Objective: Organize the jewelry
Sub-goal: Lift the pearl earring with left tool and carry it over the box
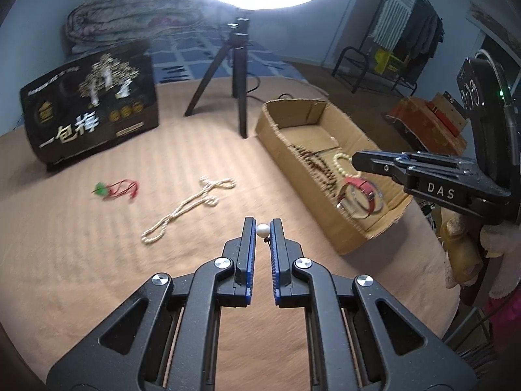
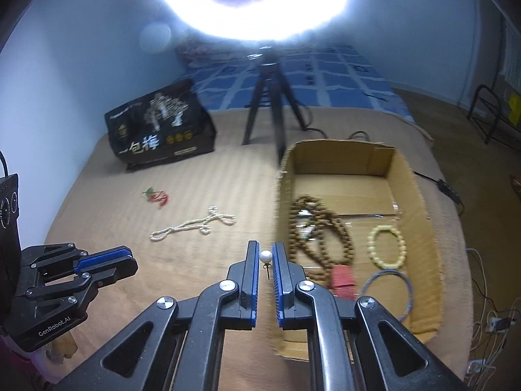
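Blue bangle (image 2: 395, 288) seemingly only right view.

The left gripper (image 1: 263, 224) pinches a pearl earring (image 1: 262, 230); a pearl necklace (image 1: 187, 207) lies left, a cardboard box (image 1: 293, 150) right.

The ring light (image 2: 257, 3) is cut off by the top edge and blown out. The cardboard box (image 2: 420, 215) has a smeared near-left wall. The red cord (image 1: 122, 189) trinket stays too blurred to identify.
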Demonstrator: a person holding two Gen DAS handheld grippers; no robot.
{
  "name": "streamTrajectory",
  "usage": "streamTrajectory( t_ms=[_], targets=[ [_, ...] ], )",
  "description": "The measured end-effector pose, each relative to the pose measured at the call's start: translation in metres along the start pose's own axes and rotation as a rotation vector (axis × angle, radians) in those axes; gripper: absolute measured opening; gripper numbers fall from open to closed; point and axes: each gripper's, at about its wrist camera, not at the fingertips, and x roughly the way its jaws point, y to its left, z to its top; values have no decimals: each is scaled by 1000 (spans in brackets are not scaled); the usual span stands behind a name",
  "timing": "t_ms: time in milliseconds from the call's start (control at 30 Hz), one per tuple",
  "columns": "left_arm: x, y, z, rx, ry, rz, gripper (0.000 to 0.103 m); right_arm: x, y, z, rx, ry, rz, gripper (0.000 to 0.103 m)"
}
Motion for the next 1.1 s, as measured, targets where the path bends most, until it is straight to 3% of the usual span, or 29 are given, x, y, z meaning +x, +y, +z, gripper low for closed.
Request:
streamTrajectory(
  t_ms=[500,1100],
  targets=[
    [47,-58,39,51,-19,-33,7,-8,-64,-9,73,-9,-53,6],
    [116,-80,84,56,6,-15,7,14,-100,-17,82,13,-71,6]
  ],
)
